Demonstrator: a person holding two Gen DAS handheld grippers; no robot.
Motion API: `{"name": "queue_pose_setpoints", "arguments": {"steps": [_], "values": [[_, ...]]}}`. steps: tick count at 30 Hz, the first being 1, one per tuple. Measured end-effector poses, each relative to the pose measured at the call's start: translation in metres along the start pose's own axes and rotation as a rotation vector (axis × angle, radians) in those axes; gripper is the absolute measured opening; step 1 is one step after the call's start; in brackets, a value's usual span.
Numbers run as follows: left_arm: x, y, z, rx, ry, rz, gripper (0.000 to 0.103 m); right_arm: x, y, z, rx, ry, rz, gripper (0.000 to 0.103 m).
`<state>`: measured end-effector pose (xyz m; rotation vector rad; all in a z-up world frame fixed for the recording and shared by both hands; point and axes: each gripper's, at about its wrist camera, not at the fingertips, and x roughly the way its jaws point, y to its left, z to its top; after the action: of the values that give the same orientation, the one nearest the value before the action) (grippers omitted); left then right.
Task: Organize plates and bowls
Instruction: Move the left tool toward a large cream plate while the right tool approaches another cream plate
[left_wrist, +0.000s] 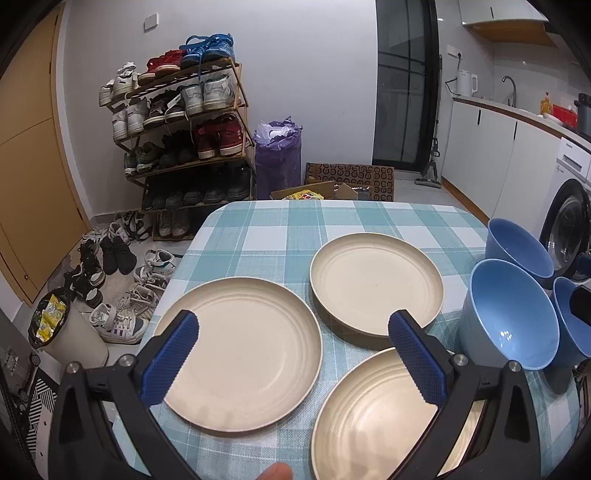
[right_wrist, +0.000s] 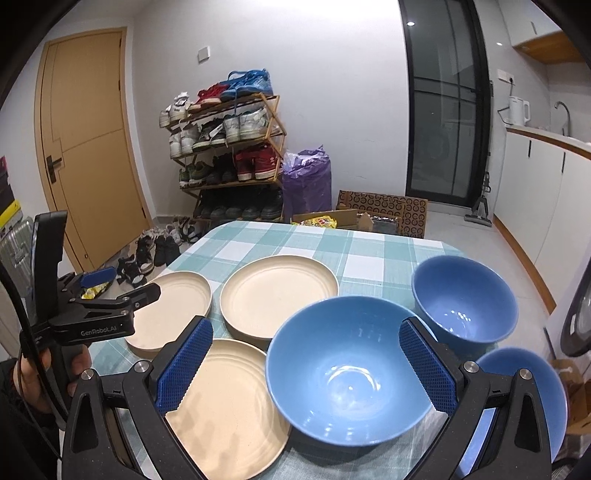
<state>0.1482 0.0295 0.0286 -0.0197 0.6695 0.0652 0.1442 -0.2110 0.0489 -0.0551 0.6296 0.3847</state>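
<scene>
The left gripper (left_wrist: 293, 338) hangs with its blue ridged pads spread wide and nothing between them; the right gripper (right_wrist: 306, 345) is spread just as wide and also holds nothing. Both have black plastic arms with small metal bolts at the joints.

Three cream plates lie on the checked tablecloth (left_wrist: 258, 225), all round, matte and shallow, with faint rings pressed into the base. Nearest the left gripper, the near plate (left_wrist: 373, 417) sits under and behind its right finger. The left plate (left_wrist: 240, 354) lies between the two fingers, partly behind the left one. The far plate (left_wrist: 376, 284) lies beyond the fingertips, towards the right one, and seems to sit a little higher on a darker rim.

Three blue bowls, glossy and deep, catch the light on their insides. The middle bowl (right_wrist: 347, 369) fills the gap between the right gripper's fingers. The near bowl (right_wrist: 524, 391) is half hidden behind its right finger. The far bowl (right_wrist: 463, 299) stands beyond that fingertip.

The right wrist view alone shows the left gripper from the side, held in a hand (right_wrist: 44, 373) over the left plate, and a tan door (right_wrist: 88, 140). The left wrist view alone shows a washing machine (left_wrist: 569, 221) and a bin (left_wrist: 66, 332) on the floor. Farthest off, both show a wooden shoe rack (left_wrist: 184, 122) full of shoes and a purple bag (left_wrist: 277, 155) against the wall.
</scene>
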Motion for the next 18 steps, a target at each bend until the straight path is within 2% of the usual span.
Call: {"name": "queue_pose_setpoints", "arguments": {"steps": [5,14,18], "values": [[0.006,-0.003,0.009,0.024,-0.006,-0.023,0.103,0.009,0.004,0.014,-0.028,0.011,0.027,0.103],[0.014,-0.002,0.028,0.031,-0.03,0.023,0.103,0.026,-0.006,0.037,-0.001,0.031,0.093,0.103],[0.02,-0.001,0.036,0.027,-0.021,0.016,0.103,0.035,-0.012,0.049,0.004,0.048,0.091,0.103]]}}
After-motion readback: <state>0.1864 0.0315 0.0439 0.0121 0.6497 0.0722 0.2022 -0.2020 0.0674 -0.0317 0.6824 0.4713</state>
